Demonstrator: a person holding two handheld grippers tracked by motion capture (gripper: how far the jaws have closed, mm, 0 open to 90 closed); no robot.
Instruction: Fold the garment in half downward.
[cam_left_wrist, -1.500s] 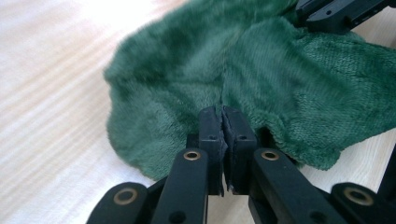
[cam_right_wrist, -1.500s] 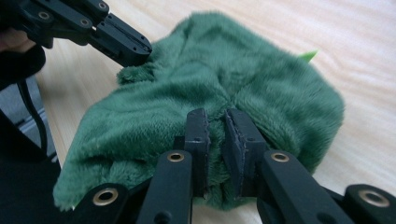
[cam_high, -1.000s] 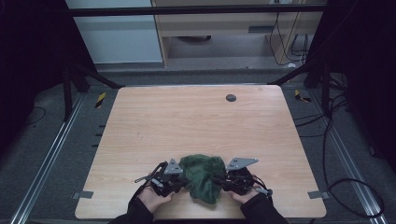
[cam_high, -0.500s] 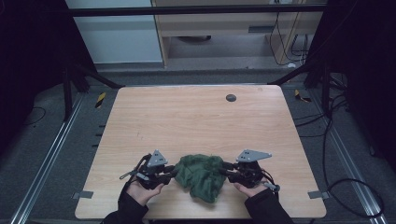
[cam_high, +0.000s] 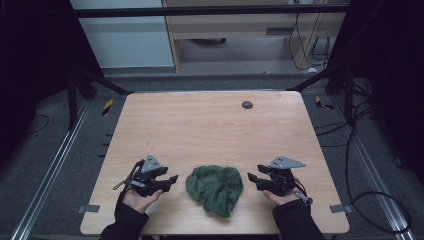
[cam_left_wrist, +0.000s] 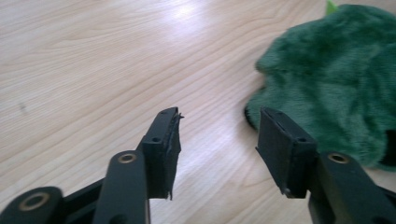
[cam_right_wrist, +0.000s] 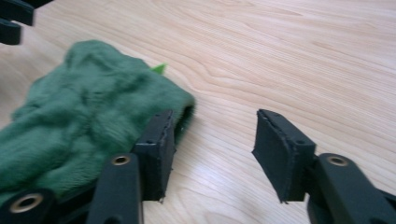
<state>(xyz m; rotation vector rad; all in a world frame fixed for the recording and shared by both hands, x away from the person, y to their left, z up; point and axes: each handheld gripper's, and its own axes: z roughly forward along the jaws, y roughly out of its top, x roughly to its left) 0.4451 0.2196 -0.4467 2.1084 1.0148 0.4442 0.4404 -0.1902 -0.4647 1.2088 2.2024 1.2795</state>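
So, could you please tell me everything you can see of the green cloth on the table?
The green cloth is a dark green, plush, fuzzy fabric, crumpled into a loose heap rather than spread flat. A small bright green tab pokes out at one edge. It lies on the light wooden table near the front edge, between the left claw and the right claw. Both claws have just been opening, stand apart from it, and hold nothing.
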